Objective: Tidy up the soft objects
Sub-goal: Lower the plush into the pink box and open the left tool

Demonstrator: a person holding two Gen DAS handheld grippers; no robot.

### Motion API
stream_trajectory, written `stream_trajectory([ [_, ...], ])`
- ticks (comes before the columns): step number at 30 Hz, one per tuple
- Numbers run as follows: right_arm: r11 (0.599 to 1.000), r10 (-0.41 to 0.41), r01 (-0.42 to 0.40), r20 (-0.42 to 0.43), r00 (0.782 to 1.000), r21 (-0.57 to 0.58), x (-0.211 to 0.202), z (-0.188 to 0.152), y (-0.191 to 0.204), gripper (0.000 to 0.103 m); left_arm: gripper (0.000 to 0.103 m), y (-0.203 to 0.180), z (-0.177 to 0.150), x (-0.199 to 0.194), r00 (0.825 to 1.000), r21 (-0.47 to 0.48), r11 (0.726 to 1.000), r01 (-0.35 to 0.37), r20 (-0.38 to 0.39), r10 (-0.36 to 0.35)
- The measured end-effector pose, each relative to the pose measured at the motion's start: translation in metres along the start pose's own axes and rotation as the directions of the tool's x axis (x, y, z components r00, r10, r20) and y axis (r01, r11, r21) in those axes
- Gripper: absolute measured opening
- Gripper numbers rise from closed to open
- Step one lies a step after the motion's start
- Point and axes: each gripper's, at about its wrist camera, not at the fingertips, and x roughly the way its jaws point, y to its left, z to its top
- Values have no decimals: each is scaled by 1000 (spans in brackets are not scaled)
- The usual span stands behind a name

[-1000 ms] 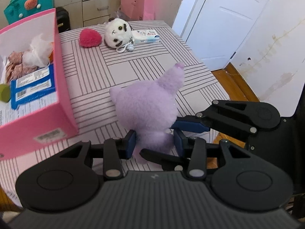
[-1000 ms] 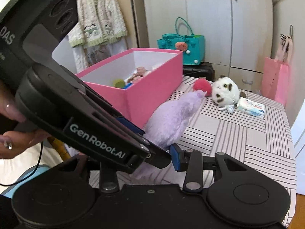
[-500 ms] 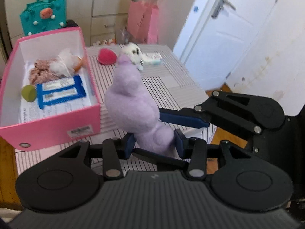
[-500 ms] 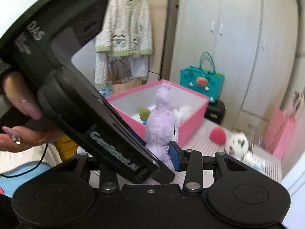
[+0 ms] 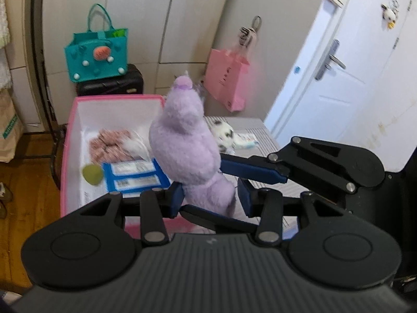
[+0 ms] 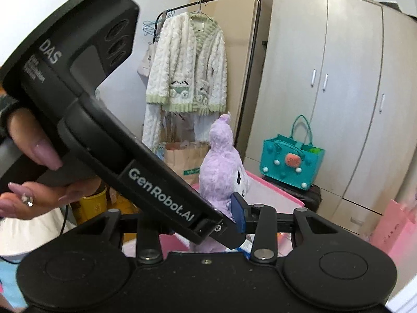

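Observation:
A purple plush toy (image 5: pixel 187 143) is held upright in the air, gripped at its lower body by both grippers. My left gripper (image 5: pixel 209 199) is shut on it from the sides. My right gripper (image 6: pixel 208 216) is shut on it too; its blue fingers (image 5: pixel 250 168) cross in from the right in the left wrist view. The plush also shows in the right wrist view (image 6: pixel 221 167). Below and left is the open pink box (image 5: pixel 71 120) holding blue packets, a pink-brown soft item and a green ball. A white panda plush (image 5: pixel 224 134) lies on the striped table behind.
A small tissue packet (image 5: pixel 246 139) lies by the panda plush. A teal bag (image 5: pixel 96 57) stands on a dark case behind the box, a pink paper bag (image 5: pixel 226 83) hangs further right. A white door (image 5: pixel 338 78) is at right. The left gripper's body (image 6: pixel 104 130) blocks much of the right wrist view.
Both grippers have lifted the purple plush off the table and higher, carrying it towards the pink box. The table and box now sit lower and further in view.

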Motion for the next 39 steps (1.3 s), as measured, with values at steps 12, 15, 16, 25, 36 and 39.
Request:
stream_trajectory([
  [12,993,80,-79,-3,997,86,98,4,-26,46,43,80,34,54,998,-121,991,-63,-3,63],
  [15,989,100,-95,-42,994,109,130,0,-36,46,43,103,38,81,997,-160,984,-78,-29,74],
  [16,989,106,-99,-55,993,113,139,-1,-40,46,43,111,40,91,997,-178,981,-80,-37,74],
  [25,985,113,-90,-152,982,150,205,-16,-63,46,43,164,46,156,992,-292,951,-103,-102,77],
  [36,994,73,-56,-194,978,93,208,-13,-61,49,48,160,45,158,989,-223,964,-146,-70,133],
  [39,999,18,-8,-210,977,52,189,-17,-58,69,58,143,42,135,981,-138,971,-193,-2,195],
])
